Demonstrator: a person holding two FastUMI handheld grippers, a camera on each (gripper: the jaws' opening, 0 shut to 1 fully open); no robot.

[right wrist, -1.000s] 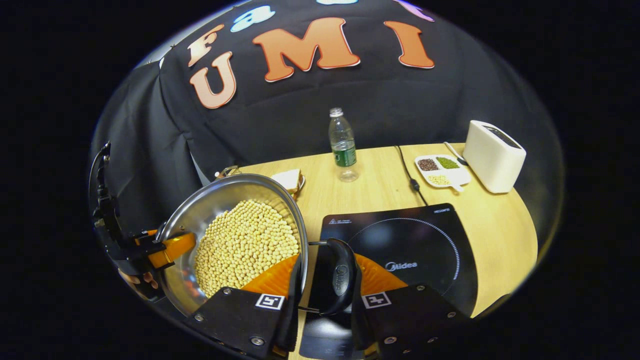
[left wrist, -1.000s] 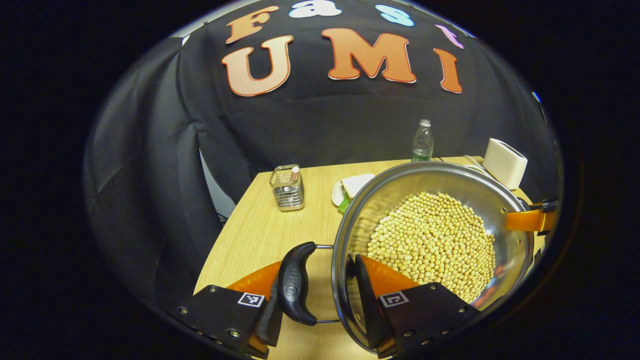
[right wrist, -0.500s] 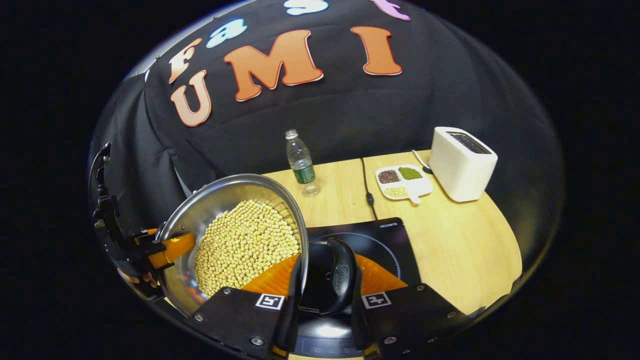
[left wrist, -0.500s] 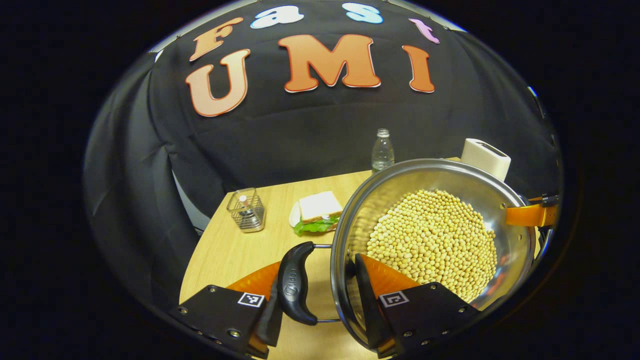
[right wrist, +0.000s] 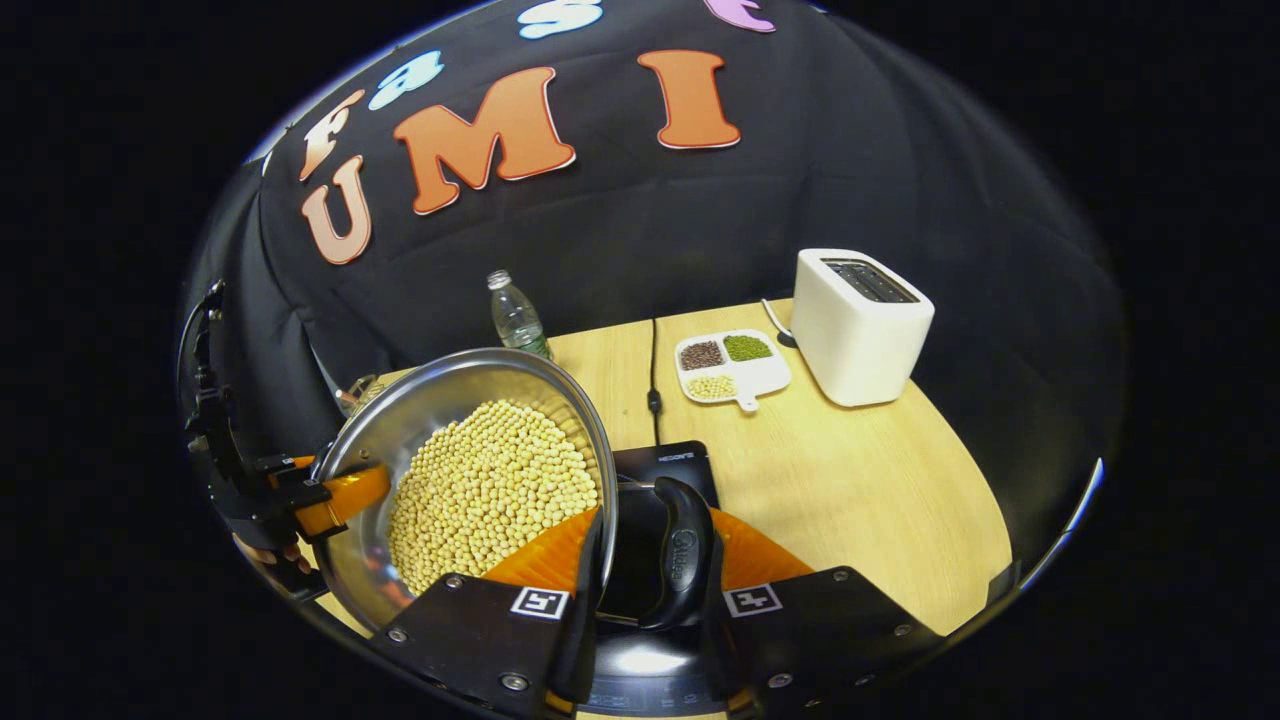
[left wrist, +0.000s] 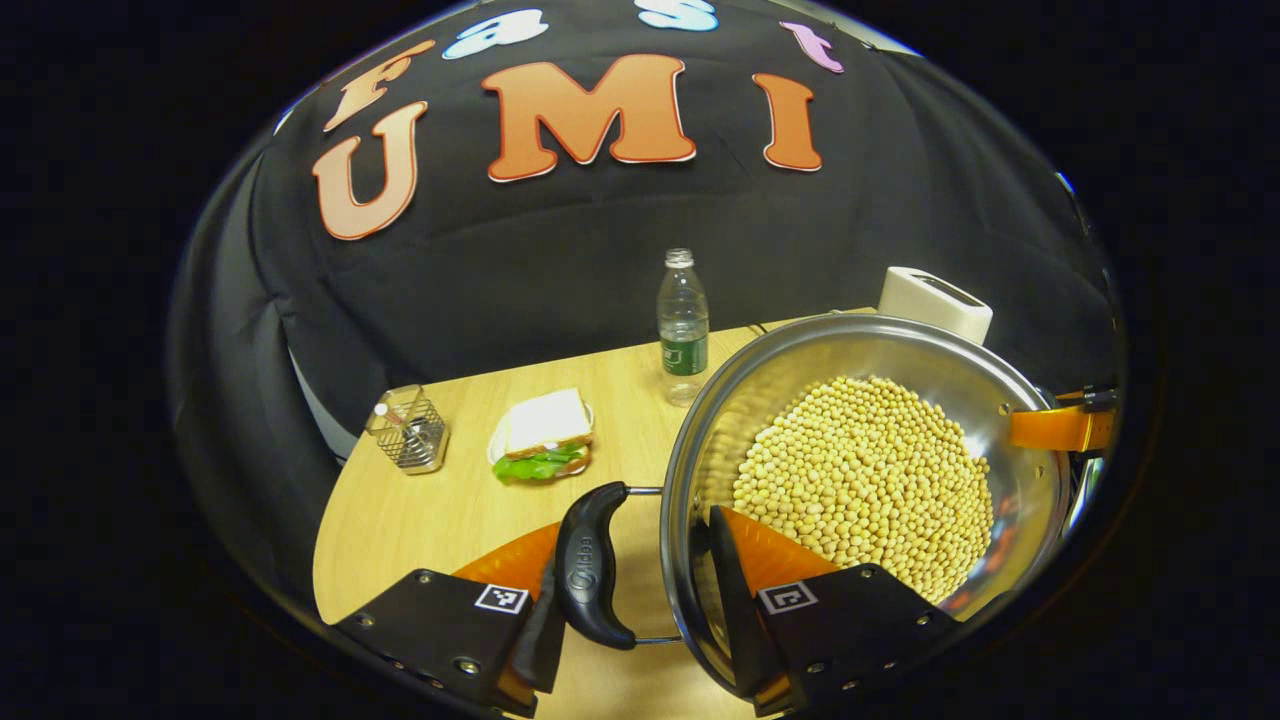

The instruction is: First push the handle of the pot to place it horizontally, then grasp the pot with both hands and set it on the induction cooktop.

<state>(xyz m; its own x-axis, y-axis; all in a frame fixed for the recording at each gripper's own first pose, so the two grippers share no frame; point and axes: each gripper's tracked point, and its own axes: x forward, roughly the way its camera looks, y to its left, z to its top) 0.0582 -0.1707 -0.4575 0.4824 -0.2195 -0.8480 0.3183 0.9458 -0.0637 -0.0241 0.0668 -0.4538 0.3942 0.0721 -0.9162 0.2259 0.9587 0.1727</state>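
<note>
A steel pot [left wrist: 728, 425] full of pale soybeans [left wrist: 868, 470] hangs in the air between both grippers. My left gripper [left wrist: 640, 592] is shut across the pot's near black handle [left wrist: 590, 578], one finger outside the handle and one inside the pot wall. In the right gripper view, my right gripper [right wrist: 650, 572] clamps the opposite black handle [right wrist: 682, 560] the same way. The black induction cooktop [right wrist: 668, 466] lies under that handle, mostly hidden by the pot [right wrist: 400, 425]. The left gripper [right wrist: 292, 492] and a hand show at the pot's far side.
On the wooden table [left wrist: 440, 515] are a water bottle [left wrist: 683, 325], a sandwich on a plate [left wrist: 543, 435], and a wire holder [left wrist: 408, 430]. A white toaster [right wrist: 860, 325], a divided dish of beans [right wrist: 730, 365] and a black cable [right wrist: 652, 380] stand behind the cooktop.
Both grippers have carried the pot to the right. The cooktop has slid from the right side to under the pot, and the toaster and dish have come nearer. Both grips are unchanged.
</note>
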